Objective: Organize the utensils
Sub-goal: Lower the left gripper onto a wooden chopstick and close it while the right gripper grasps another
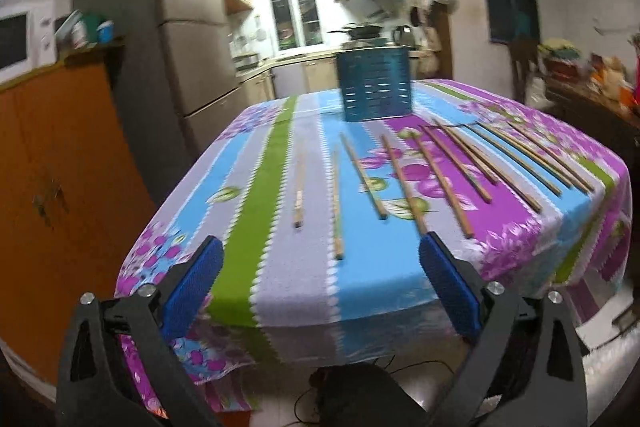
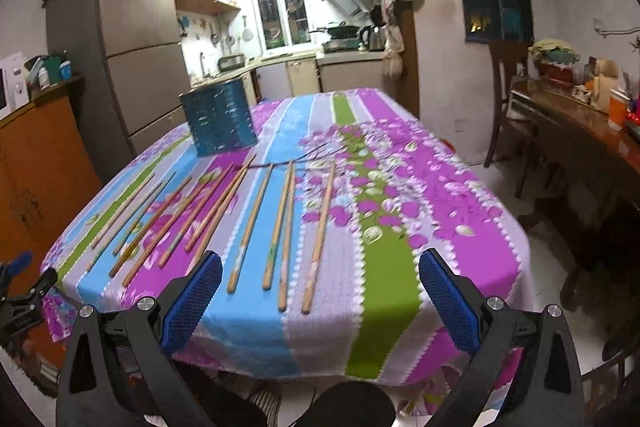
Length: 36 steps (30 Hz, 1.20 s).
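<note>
Left gripper (image 1: 320, 267) wide open, nothing between jaws — poised off the near table edge. Right gripper (image 2: 320, 275) likewise agape and empty. Chopsticks (image 2: 248, 223) laid out singly in a row on the cloth (image 2: 392, 267), thick ends nearest (probably spaced for one-at-a-time pickup). Blue holder (image 1: 374, 85) upright behind them — likely destination, empty as far as visible.

Motion-blurred chopsticks (image 1: 362, 177); utensil holder (image 1: 374, 85) interior hidden.
</note>
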{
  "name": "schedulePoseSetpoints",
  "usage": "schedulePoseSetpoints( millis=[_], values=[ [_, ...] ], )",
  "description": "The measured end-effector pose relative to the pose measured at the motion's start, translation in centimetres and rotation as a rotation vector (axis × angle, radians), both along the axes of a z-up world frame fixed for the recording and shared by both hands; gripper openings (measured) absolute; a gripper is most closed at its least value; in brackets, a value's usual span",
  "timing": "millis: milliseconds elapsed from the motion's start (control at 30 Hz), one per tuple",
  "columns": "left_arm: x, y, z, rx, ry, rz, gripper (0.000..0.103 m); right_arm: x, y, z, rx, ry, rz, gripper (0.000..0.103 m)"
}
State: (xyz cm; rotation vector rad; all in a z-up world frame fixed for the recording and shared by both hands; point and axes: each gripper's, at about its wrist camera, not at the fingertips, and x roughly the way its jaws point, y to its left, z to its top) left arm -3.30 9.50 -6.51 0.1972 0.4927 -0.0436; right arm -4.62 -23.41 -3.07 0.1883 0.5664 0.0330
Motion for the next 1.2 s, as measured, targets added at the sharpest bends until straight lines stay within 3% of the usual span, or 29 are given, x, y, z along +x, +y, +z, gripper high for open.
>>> schedulePoseSetpoints(
  millis=[133, 333, 400, 533, 767, 967, 1200],
  values=[
    [0.6, -0.3, -0.7, 0.025, 0.023, -0.019, 0.078, 0.0, 1.3, -0.2, -0.042, -0.012, 0.044, 0.098],
    [1.5, 1.0, -0.8, -0.023, 0.042, 0.008, 0.072, 0.4, 1.6, -0.6, -0.050, -0.012, 0.059, 0.090],
    [1.9, 0.8, -0.9, -0.017, 0.046, -0.006, 0.063, 0.6, 1.9, -0.8, -0.055, -0.006, 0.076, 0.082],
    [3.2, 0.1, -1.8, 0.002, 0.077, -0.045, 0.041, 1.0, 2.4, -1.2, -0.081, 0.011, 0.092, 0.051],
    [5.2, 0.2, -3.9, -0.007, 0.143, -0.069, 0.027, 1.2, 3.5, -1.7, -0.114, 0.024, 0.147, 0.025],
    [5.1, 0.6, -4.2, -0.048, 0.127, -0.070, 0.026, 0.8, 7.0, -2.2, -0.153, 0.010, 0.286, 0.023],
    [4.5, 0.9, -4.5, -0.087, 0.091, -0.085, 0.021, 1.4, 11.2, -3.1, -0.194, 0.014, 0.352, 0.023]
  ],
)
